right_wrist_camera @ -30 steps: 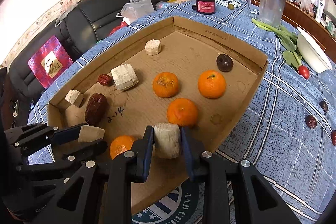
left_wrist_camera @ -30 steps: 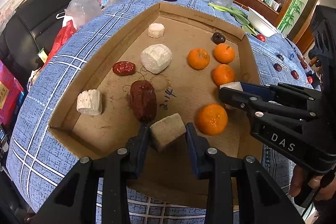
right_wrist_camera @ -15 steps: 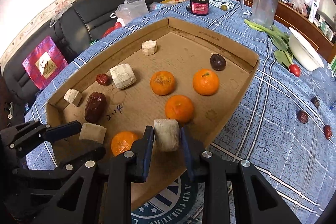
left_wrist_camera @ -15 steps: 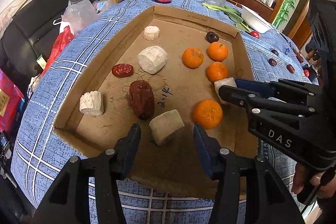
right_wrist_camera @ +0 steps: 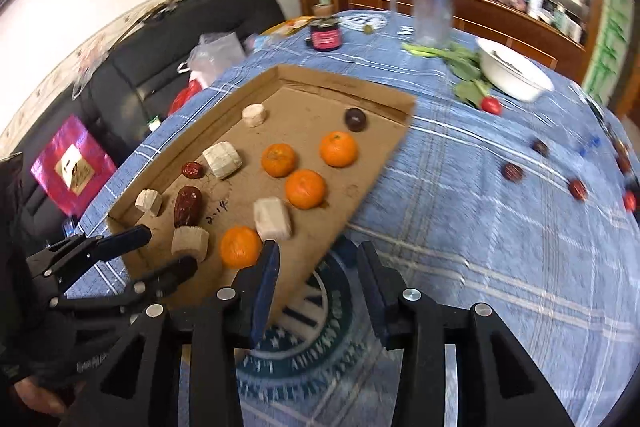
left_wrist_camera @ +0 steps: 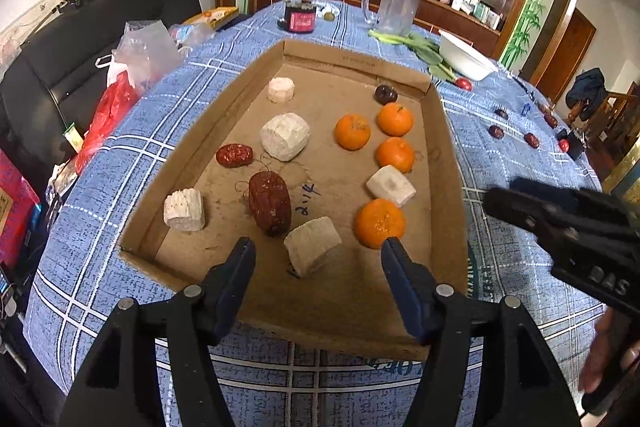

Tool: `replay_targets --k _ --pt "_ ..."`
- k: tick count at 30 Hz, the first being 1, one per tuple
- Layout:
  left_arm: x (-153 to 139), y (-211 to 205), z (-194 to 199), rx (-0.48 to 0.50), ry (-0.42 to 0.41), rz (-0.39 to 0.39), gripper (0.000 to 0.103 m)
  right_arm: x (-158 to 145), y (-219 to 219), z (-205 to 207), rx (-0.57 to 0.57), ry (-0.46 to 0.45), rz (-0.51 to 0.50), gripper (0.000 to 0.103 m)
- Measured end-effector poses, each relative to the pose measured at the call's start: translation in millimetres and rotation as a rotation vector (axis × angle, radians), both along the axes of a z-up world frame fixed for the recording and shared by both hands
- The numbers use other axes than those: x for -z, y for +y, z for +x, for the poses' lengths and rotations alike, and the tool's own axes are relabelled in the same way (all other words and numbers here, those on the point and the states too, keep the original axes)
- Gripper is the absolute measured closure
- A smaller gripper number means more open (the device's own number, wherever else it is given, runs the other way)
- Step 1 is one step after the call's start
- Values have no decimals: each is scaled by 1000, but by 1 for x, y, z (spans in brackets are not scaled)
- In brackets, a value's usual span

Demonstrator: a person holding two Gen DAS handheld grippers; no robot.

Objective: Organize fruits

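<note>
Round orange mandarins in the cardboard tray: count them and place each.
4. One round orange mandarin lies nearest the grippers, beside a pale block; one behind that block; two side by side farther back, near the dark plum. None seems hidden.

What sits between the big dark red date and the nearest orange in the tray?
A pale block lies between date and orange, seen from the left wrist.

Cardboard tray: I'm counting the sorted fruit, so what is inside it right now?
The cardboard tray holds four oranges, five pale chunks, two red dates and one dark round fruit. Nothing covers its floor except what each piece hides beneath itself.
</note>
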State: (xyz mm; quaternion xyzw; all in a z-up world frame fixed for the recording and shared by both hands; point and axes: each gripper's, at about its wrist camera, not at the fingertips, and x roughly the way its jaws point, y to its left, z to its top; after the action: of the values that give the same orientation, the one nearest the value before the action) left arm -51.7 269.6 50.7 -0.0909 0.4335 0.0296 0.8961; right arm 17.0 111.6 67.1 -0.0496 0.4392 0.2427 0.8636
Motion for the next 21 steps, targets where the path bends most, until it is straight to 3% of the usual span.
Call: replay_targets --k 3,7,10,14,16,21 --pt "-7 -4 -5 -30 -31 14 38 -5 -19 -16 43 1 1 57" --pt "-20 -17 -13 -85 -61 18 30 -9 -44 -40 77 -41 3 40" --pt "-28 -29 -21 -129 -73 26 21 -6 -58 -54 79 -47 5 40" --pt "-38 -51 -38 -182 -87 72 19 -4 -77 -75 68 -73 -1 38" --pt "-42 -60 -47 -204 -92 96 15 -6 -86 -82 69 -89 11 26" --pt "-51 -73 -66 -233 -106 152 10 -14 -103 -95 91 -112 62 16"
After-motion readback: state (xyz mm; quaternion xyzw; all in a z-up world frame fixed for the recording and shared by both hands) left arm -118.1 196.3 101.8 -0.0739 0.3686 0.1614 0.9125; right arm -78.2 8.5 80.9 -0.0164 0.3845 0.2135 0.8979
